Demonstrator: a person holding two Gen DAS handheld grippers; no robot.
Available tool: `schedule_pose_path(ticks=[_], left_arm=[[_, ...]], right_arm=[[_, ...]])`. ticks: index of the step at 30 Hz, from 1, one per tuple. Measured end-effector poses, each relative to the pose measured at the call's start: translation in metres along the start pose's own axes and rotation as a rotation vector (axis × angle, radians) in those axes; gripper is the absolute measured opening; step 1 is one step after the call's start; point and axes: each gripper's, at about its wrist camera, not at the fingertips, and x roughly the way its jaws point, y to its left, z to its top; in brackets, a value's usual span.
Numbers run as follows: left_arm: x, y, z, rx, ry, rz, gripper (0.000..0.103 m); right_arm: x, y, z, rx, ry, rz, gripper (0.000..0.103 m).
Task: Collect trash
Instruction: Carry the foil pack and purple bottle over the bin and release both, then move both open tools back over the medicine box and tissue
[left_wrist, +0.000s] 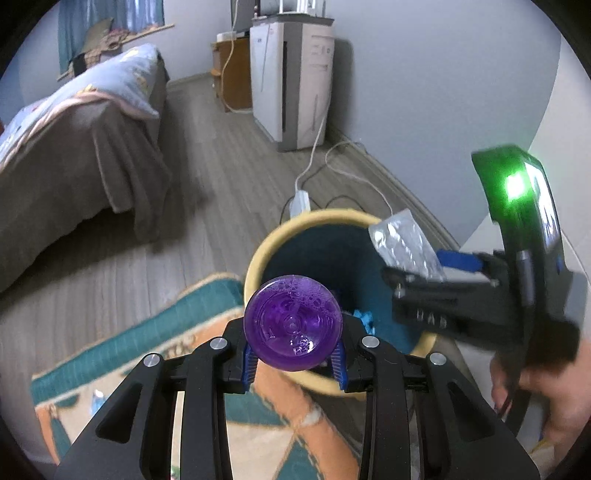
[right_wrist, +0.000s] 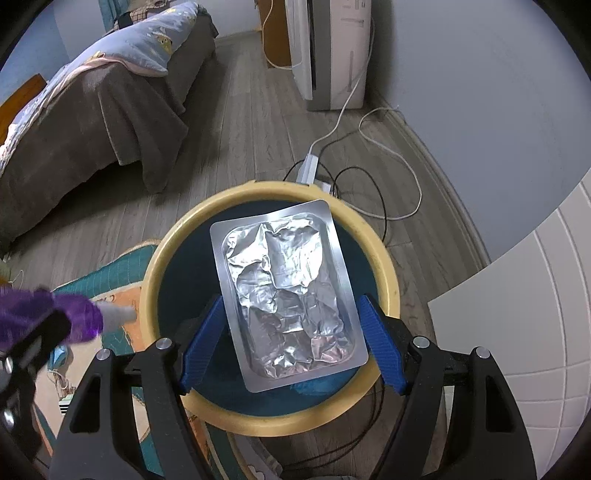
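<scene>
A round bin with a yellow rim and dark teal inside (right_wrist: 388, 266) stands on grey wood-plank floor (right_wrist: 236, 122) at a patterned rug's (left_wrist: 122, 343) edge. The right gripper (right_wrist: 291, 345) clamps a crumpled silver foil tray (right_wrist: 284, 291) over it; the left gripper (left_wrist: 293, 356) clamps a translucent purple plastic bottle (left_wrist: 293, 326) at its near rim. White cables (right_wrist: 391, 151), a brown-draped bed (left_wrist: 77, 155) and a white appliance (left_wrist: 291, 77) lie beyond.
</scene>
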Motion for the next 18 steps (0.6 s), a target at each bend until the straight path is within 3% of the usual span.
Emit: schedule_pose_path(ticks=[4, 9, 13, 15, 18], left_arm=[[-0.003, 0.001, 0.009, 0.006, -0.023, 0.001, 0.034], [-0.009, 0.010, 0.006, -0.016, -0.050, 0.023, 0.056], [-0.016, 0.027, -0.003, -0.068, -0.054, 0.043, 0.071], [-0.022, 0.033, -0.006, -0.092, -0.062, 0.068, 0.086], [-0.035, 0.045, -0.017, -0.132, -0.074, 0.092, 0.093]], right_arm=[[-0.003, 0.003, 0.001, -0.005, -0.022, -0.012, 0.074], [0.000, 0.007, 0.000, -0.026, -0.015, -0.019, 0.082], [-0.003, 0.011, 0.001, -0.044, -0.019, -0.021, 0.096], [-0.006, 0.015, 0.000, -0.062, -0.021, -0.021, 0.097], [-0.012, 0.021, -0.001, -0.097, -0.020, -0.027, 0.097]])
